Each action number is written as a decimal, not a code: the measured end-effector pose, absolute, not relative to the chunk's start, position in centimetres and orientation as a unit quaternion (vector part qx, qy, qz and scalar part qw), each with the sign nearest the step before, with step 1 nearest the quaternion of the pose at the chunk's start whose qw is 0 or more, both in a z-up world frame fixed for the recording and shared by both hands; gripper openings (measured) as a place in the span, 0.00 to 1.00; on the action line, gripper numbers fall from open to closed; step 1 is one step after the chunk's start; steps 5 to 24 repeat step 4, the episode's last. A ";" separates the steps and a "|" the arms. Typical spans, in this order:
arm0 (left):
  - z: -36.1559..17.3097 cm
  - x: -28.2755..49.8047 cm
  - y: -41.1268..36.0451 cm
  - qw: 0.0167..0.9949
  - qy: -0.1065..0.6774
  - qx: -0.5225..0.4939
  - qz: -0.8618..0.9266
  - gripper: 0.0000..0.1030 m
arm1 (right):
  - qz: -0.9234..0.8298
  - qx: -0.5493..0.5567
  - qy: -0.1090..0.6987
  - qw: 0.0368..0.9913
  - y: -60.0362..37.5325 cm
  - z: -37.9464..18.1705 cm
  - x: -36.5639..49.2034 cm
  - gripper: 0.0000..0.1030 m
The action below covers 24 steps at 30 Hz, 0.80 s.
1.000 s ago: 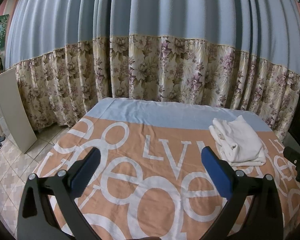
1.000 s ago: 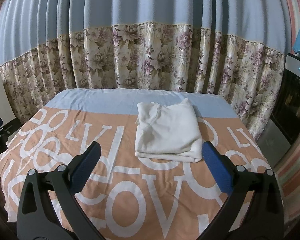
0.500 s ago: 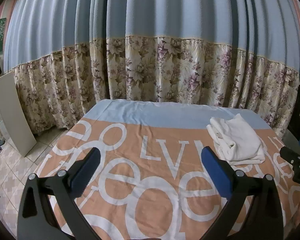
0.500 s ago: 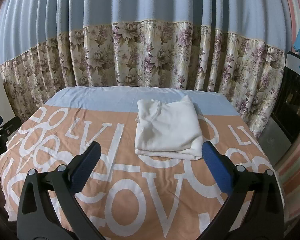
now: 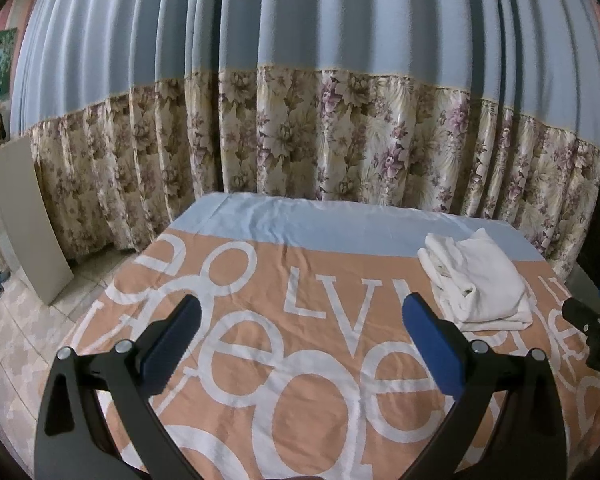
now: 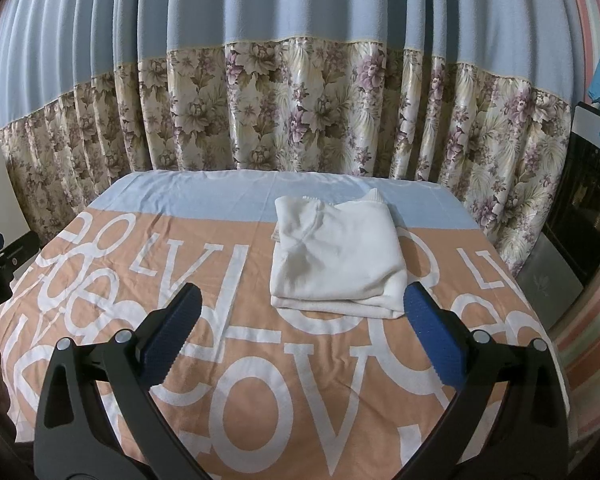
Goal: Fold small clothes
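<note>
So the folded white garment sits just ahead of the right gripper, far right of the left gripper; both jaws wide open, empty.

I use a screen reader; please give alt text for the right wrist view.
A folded white garment lies on a bed before the open, empty right gripper. Curtains hang behind.

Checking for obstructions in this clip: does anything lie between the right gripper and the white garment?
Nothing visible does. Only bare printed bedsheet lies between the open right gripper and the folded white garment just ahead.
</note>
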<state>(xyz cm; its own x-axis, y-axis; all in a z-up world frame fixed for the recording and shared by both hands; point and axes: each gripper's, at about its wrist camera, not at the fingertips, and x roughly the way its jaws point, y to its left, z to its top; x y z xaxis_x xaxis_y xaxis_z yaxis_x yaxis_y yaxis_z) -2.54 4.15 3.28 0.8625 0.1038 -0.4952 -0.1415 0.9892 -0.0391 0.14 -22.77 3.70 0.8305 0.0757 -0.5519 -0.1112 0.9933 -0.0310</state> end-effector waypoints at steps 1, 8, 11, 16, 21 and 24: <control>3.2 -2.4 4.3 0.963 0.257 -0.042 0.064 0.98 | 0.050 -0.031 0.287 0.956 -22.8 3.8 0.2 0.97; 3.2 -2.4 4.2 0.963 0.259 -0.043 0.060 0.98 | 0.049 -0.031 0.287 0.956 -22.8 3.8 0.3 0.97; 3.2 -2.4 4.2 0.963 0.259 -0.043 0.060 0.98 | 0.049 -0.031 0.287 0.956 -22.8 3.8 0.3 0.97; 3.2 -2.4 4.2 0.963 0.259 -0.043 0.060 0.98 | 0.049 -0.031 0.287 0.956 -22.8 3.8 0.3 0.97; 3.2 -2.4 4.2 0.963 0.259 -0.043 0.060 0.98 | 0.049 -0.031 0.287 0.956 -22.8 3.8 0.3 0.97; 3.2 -2.4 4.2 0.963 0.259 -0.043 0.060 0.98 | 0.049 -0.031 0.287 0.956 -22.8 3.8 0.3 0.97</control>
